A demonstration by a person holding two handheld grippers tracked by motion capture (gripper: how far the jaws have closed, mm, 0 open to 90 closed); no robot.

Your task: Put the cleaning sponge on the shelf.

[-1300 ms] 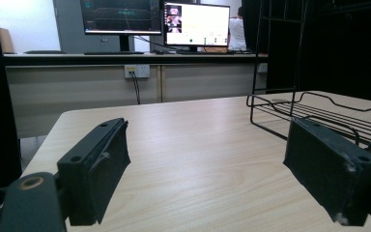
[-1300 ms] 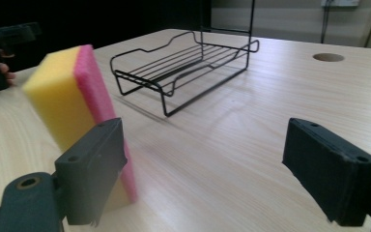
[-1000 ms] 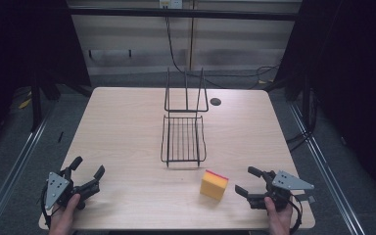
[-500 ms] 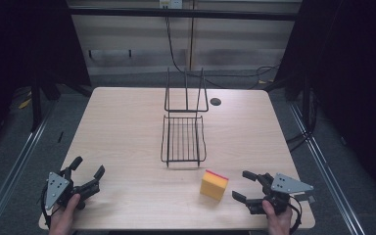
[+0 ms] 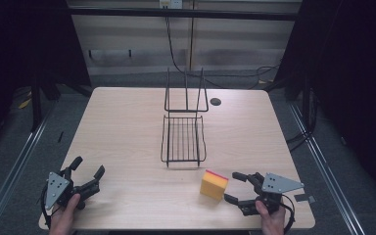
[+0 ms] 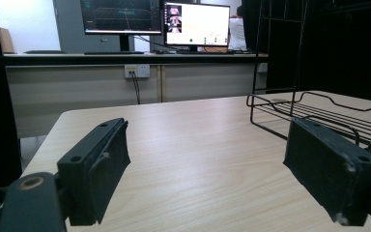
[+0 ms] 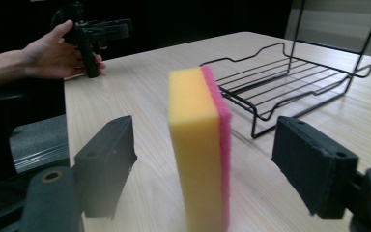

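Note:
A yellow sponge with a pink scouring side [image 5: 213, 184] stands on edge on the table, just in front of a black wire rack [image 5: 183, 138]. My right gripper [image 5: 232, 187] is open, its tips just right of the sponge. In the right gripper view the sponge [image 7: 199, 145] stands upright between and slightly beyond the two spread jaws, touching neither. My left gripper [image 5: 87, 168] rests open near the table's front left corner with nothing between its jaws. The rack [image 6: 319, 113] lies ahead of it to the right.
The wire rack has a flat basket part and an upright frame [image 5: 186, 90] at its far end. A dark round grommet [image 5: 216, 102] sits in the tabletop at the back right. Monitors [image 6: 154, 21] stand on a desk beyond the table. Cables [image 5: 176, 54] hang behind.
My right gripper has moved left toward the sponge, its open jaws now bracketing it. The left gripper and the sponge have stayed put.

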